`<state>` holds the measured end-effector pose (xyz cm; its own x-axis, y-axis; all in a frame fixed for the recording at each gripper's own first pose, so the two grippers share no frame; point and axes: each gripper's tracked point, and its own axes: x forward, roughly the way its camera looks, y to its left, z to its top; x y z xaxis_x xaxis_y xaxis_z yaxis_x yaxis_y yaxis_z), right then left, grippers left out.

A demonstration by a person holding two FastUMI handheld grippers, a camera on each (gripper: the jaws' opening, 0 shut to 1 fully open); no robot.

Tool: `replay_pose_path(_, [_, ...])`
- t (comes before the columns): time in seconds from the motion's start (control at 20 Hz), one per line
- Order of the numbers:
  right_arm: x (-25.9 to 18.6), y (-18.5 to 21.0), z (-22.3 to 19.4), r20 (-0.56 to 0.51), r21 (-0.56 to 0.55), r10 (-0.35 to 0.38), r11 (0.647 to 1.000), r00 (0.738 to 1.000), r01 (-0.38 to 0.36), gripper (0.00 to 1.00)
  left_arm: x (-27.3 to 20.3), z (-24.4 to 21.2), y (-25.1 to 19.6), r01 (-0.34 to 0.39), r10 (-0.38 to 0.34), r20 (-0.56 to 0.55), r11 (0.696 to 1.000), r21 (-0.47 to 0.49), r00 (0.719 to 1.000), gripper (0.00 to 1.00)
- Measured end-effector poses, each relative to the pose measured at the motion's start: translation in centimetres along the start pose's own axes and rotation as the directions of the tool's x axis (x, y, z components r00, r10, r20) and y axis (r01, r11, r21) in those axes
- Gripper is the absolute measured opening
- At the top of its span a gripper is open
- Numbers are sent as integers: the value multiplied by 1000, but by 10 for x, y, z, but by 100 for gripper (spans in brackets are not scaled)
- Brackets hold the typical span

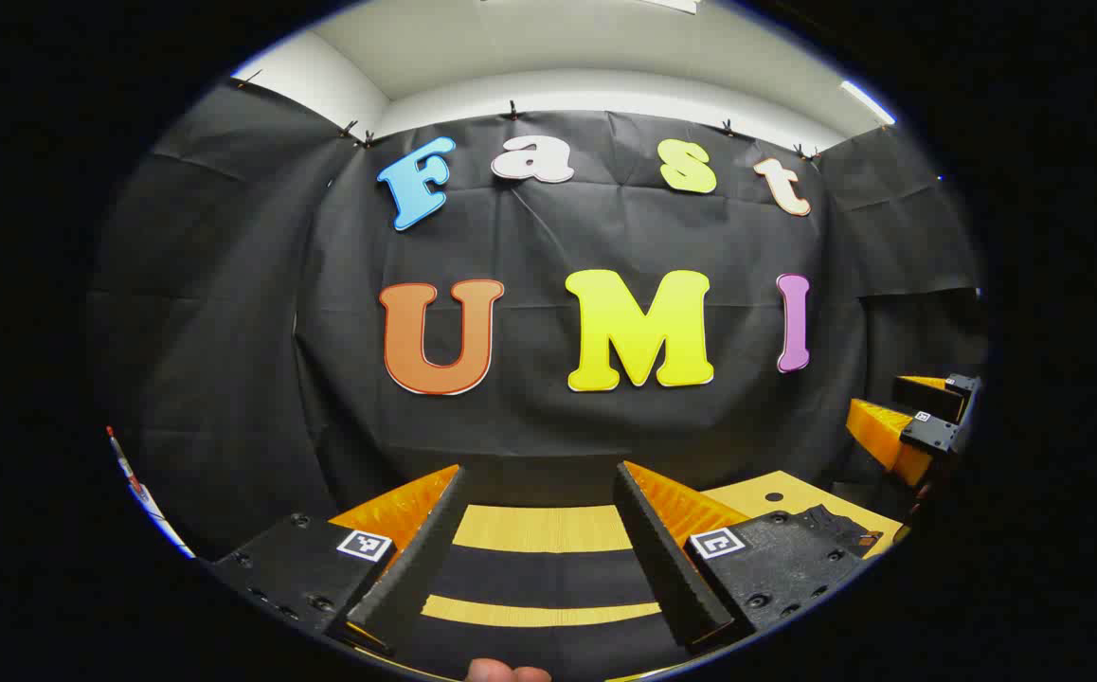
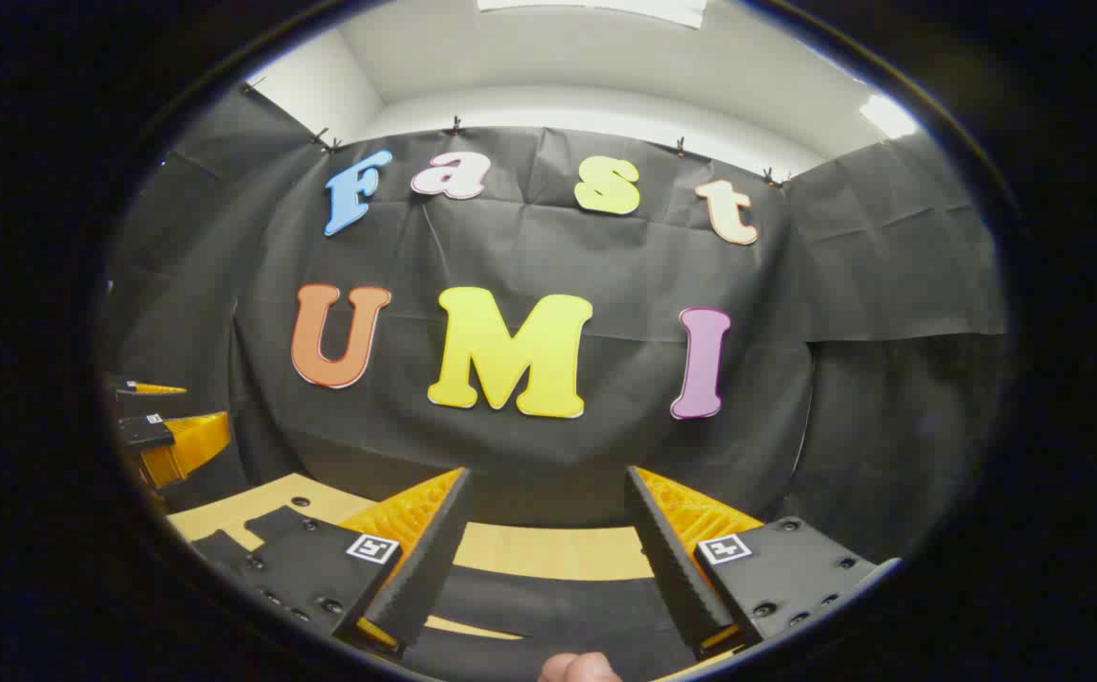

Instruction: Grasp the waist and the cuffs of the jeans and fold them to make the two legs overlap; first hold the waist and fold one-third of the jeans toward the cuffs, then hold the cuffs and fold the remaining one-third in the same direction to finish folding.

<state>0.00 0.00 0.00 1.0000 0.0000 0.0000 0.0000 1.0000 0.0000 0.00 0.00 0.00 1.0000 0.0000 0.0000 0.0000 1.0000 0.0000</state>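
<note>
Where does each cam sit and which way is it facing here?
Left gripper view: rides on the left gripper, facing level toward the black cloth wall across the yellow wooden table; own two fingers apart at the bottom, a fingertip at the lower edge, the right gripper far right.
Right gripper view: rides on the right gripper, facing the same wall; own fingers apart, a fingertip below, the left gripper far left.
Shared: wall, table, dark jeans on it, each other's gripper.

Ceiling light panel (image 2: pixel 596 9) glaring overhead, second strip (image 1: pixel 868 101) blown out; booth evenly bright, soft shadows; left gripper view crisp; right gripper view slightly soft; fisheye bending edges hard.
</note>
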Motion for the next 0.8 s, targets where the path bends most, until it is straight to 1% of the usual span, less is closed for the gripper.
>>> replay_pose_path(0.2, [4,-3,-2,-1,4,6,1000,1000,-6,98,4,1,-2,-3,3,2,1000,-2,1000,98])
replay_pose_path(0.4, [7,-8,-5,-5,5,8,1000,1000,-8,98,7,-1,-12,10,-10,-1,1000,-9,1000,98])
replay_pose_path(0.8, [19,-23,-21,-34,4,5,1000,999,-4,98,16,-14,-19,13,-13,-32,1000,1,999,98])
